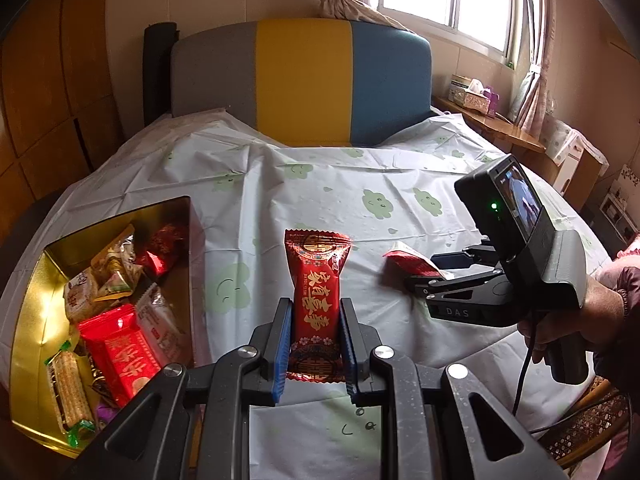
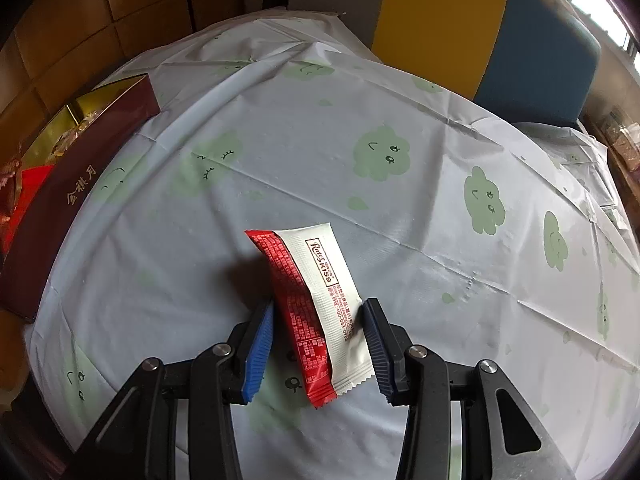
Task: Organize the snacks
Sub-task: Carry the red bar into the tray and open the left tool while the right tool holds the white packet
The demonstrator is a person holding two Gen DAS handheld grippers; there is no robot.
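Note:
My left gripper is shut on a red snack packet with gold Chinese characters and holds it upright above the table. The gold-lined box with several snacks inside sits to its left; its dark red side shows in the right wrist view. My right gripper is open, its fingers on either side of a red and white snack packet lying on the tablecloth; I cannot tell if the pads touch it. In the left wrist view the right gripper is at the right, at that packet.
A white tablecloth with green cloud faces covers the round table. A chair with grey, yellow and blue back stands at the far side. A wooden side shelf with tissue boxes is at the right under the window.

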